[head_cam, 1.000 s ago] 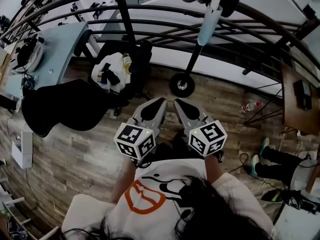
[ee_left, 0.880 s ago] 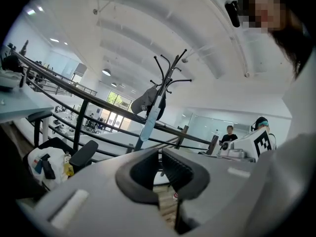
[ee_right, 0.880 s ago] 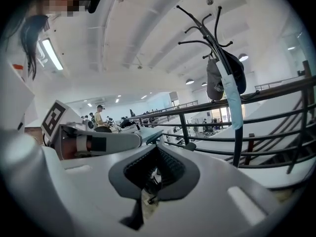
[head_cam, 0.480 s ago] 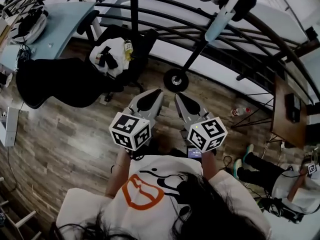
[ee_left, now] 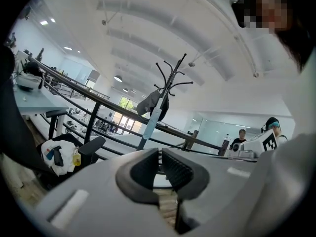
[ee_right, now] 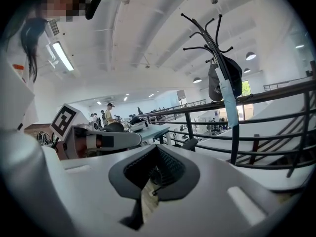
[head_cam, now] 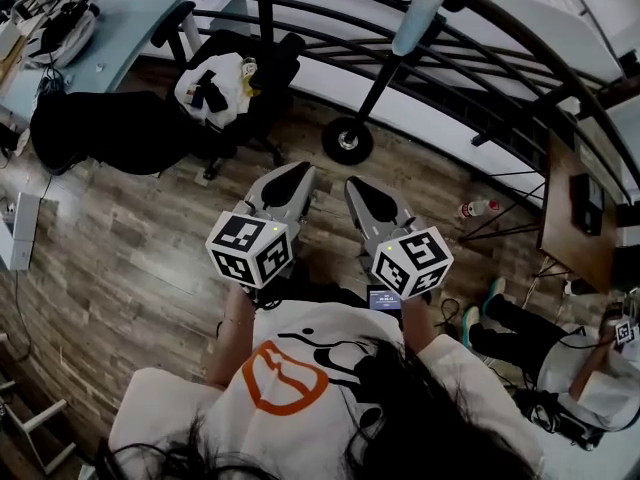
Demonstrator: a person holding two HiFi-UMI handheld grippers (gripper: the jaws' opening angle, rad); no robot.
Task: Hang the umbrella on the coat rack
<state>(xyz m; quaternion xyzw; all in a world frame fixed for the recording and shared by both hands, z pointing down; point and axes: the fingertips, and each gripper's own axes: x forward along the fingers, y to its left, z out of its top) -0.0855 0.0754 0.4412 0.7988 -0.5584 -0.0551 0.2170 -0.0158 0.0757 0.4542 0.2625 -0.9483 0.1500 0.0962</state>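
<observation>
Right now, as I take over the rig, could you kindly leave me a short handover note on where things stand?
Left tool: jaws together, nothing between them.
Right tool: jaws together, nothing between them.
Both tools are held low, well short of the coat rack.
The light-blue folded umbrella hangs from the rack's upper hooks, down along the pole.
Done: the hanging, as far as the views show.
Left: nothing obvious.

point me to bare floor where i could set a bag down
Bare planks lie between the left gripper and the black heap, and also between the coat rack base and the bottle. It is crowded round the white bag and by the brown desk.
</observation>
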